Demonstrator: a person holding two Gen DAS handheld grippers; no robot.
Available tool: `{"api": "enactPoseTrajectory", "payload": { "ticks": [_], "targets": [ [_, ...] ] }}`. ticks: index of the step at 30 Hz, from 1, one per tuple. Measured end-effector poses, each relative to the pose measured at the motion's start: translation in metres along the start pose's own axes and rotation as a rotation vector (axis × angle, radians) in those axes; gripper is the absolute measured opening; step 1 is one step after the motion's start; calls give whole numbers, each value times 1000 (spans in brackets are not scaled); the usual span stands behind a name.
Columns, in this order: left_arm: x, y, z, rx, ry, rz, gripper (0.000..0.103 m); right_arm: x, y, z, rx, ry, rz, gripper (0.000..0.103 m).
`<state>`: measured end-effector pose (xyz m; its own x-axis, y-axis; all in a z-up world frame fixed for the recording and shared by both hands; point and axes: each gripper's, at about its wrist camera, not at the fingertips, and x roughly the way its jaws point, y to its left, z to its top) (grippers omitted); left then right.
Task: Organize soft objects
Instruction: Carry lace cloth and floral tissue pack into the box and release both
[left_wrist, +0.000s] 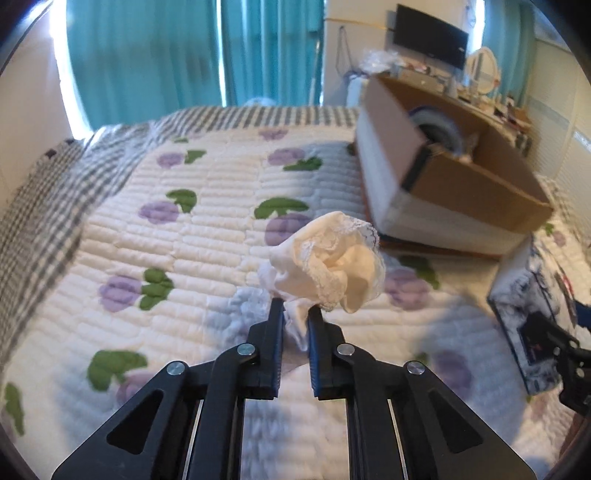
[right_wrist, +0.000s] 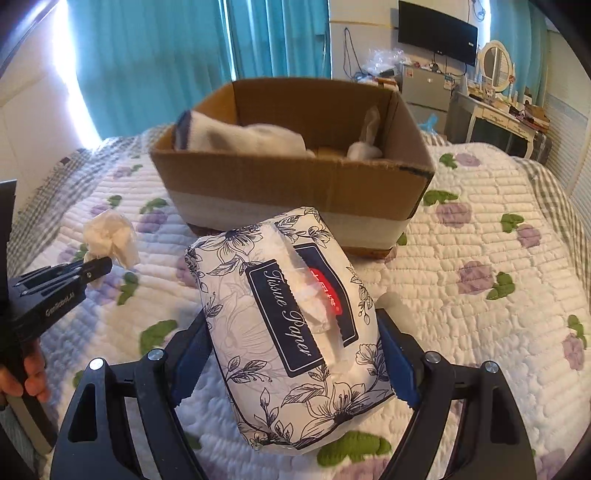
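My left gripper (left_wrist: 295, 314) is shut on a crumpled cream lace cloth (left_wrist: 332, 262) and holds it above the quilted bed (left_wrist: 207, 229). The cloth (right_wrist: 109, 236) and the left gripper (right_wrist: 98, 269) also show at the left of the right wrist view. My right gripper (right_wrist: 291, 328) is shut on a floral tissue paper pack (right_wrist: 288, 317), held just above the bed. The pack (left_wrist: 528, 302) shows at the right edge of the left wrist view. An open cardboard box (right_wrist: 295, 173) stands on the bed behind the pack, with white soft items (right_wrist: 251, 138) inside.
The box (left_wrist: 461, 173) is to the right of the left gripper. Teal curtains (right_wrist: 166, 55) hang behind the bed. A wall TV (right_wrist: 437, 31), a dresser with mirror (right_wrist: 495, 103) and clutter stand at the back right. The quilt (right_wrist: 480, 240) spreads right of the box.
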<state>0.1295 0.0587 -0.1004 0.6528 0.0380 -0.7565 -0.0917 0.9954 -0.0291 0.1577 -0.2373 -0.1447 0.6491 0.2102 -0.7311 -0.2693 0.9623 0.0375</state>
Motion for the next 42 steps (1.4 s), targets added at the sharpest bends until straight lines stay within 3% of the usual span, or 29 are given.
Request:
{"api": "enactPoseTrajectory", "payload": {
  "ticks": [7, 15, 23, 31, 35, 42],
  "targets": [
    [-53, -19, -5, 40, -46, -24, 11, -50, 15, 3, -27, -72, 34, 82],
    [-108, -47, 14, 92, -142, -77, 11, -110, 17, 15, -53, -177, 50, 82],
    [-126, -72, 46, 156, -204, -112, 11, -143, 1, 42, -67, -264, 38, 83],
    [-96, -94, 107, 208, -249, -99, 11, -136, -27, 100, -71, -318, 26, 83],
    [-66, -103, 131, 195, -241, -96, 11, -116, -45, 135, -69, -331, 9, 83],
    [-6, -120, 155, 198, -194, -114, 12, -72, -61, 168, -72, -328, -3, 83]
  ]
}}
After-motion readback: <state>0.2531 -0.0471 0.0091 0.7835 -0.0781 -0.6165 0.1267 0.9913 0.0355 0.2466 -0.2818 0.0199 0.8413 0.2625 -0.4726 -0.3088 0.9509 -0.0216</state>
